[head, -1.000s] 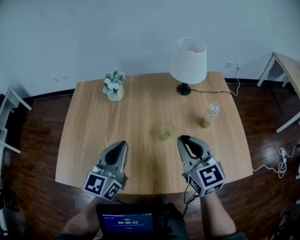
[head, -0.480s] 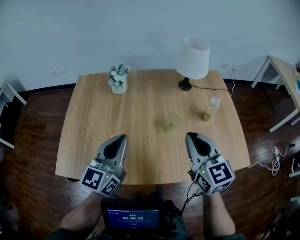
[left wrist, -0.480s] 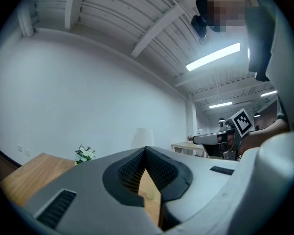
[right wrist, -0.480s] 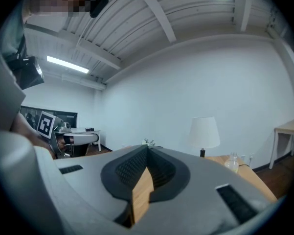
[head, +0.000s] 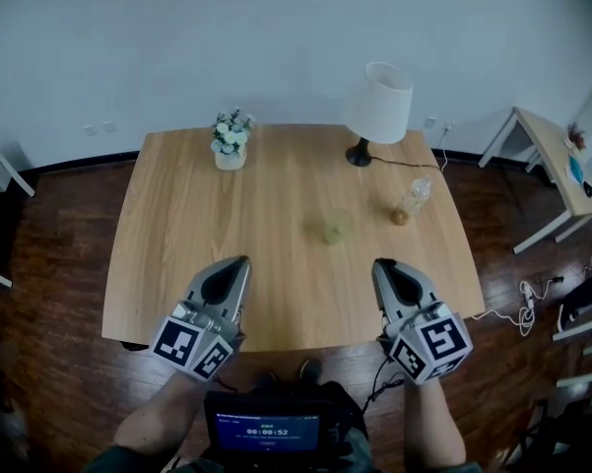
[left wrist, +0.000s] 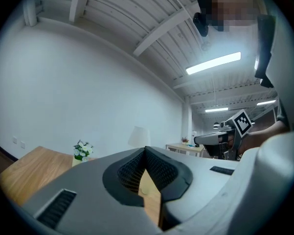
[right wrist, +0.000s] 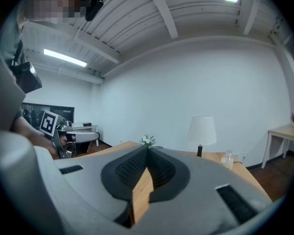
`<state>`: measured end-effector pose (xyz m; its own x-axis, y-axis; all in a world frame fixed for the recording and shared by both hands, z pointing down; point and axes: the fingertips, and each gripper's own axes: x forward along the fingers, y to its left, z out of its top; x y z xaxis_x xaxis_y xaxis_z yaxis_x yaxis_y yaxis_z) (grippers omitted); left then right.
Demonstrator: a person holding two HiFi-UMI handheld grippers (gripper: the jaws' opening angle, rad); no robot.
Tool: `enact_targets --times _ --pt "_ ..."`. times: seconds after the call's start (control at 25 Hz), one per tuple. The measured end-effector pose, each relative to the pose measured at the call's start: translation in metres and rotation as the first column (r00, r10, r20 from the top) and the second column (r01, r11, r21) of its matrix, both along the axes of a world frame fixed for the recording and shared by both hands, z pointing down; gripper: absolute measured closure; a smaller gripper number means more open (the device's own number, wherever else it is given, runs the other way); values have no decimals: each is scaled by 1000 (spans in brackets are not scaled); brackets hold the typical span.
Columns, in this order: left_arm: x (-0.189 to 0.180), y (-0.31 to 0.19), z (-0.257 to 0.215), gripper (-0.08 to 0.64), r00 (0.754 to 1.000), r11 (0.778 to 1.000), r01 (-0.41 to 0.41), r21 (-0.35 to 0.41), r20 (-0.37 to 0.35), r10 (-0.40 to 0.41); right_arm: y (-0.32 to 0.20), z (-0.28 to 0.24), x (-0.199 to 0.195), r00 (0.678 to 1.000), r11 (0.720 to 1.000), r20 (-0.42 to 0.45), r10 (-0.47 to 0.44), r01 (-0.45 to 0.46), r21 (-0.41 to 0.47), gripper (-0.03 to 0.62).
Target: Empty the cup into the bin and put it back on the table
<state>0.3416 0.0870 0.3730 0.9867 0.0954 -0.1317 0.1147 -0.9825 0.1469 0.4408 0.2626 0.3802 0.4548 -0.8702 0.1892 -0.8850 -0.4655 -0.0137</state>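
- Table (head: 177,244) of pale wood fills the middle of the head view, with dark floor around it. No bin shows in any view.
- Lamp (head: 379,101) with a white shade stands at the table's upper right, its cord trailing off to the right.
- Left gripper (head: 239,263) and right gripper (head: 382,264) sit low in the frame over the table's near edge, well apart from each other. Each has its jaws brought together at the tips, with nothing between them but a sliver of tabletop seen through the gap.
- Flower pot (head: 230,144) stands at the upper left of the table.
- Bottle (head: 411,199), clear and small, stands right of centre, below the lamp.
- Cup (head: 337,227) stands upright near the table's centre, left of the bottle and apart from both grippers.
  - It looks thin, translucent and light, so it is likely to tip or crumple under a hard squeeze.
  - A gentle pinch across the wall below the rim seems the safest hold.
  - Whether it holds anything cannot be told.
- Compared with a second ago, both grippers lie lower in the frame and further apart. The cup, then just ahead of the right gripper's tip, is now well clear of it.
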Motion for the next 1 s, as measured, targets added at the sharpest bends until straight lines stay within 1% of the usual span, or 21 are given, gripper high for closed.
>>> enact_targets --times 0.12,0.32,0.48,0.56,0.64,0.84,1.0 --pt "-3 1 -1 569 1000 1000 2 -2 6 -2 2 -3 -2 1000 1000 2 -3 3 7 592" --pt "-6 8 -15 569 1000 1000 26 17 -10 -26 10 -9 -6 999 999 8 -39 39 19 592" --pt "-11 16 -21 569 998 997 69 16 -14 -69 23 -13 -8 998 998 20 -55 55 37 592" --pt "-13 15 -27 569 994 995 101 25 -37 -100 30 -16 -8 999 998 15 -46 45 51 592" --pt "-14 16 -31 569 991 992 122 17 -51 -121 38 -14 -7 999 998 24 -30 29 60 592" --pt "-17 23 -25 569 995 995 104 9 -5 -104 47 -2 -3 997 998 66 -26 22 62 592" --pt "-15 26 -24 569 994 994 110 8 -4 -110 54 1 2 998 998 67 -20 16 56 592"
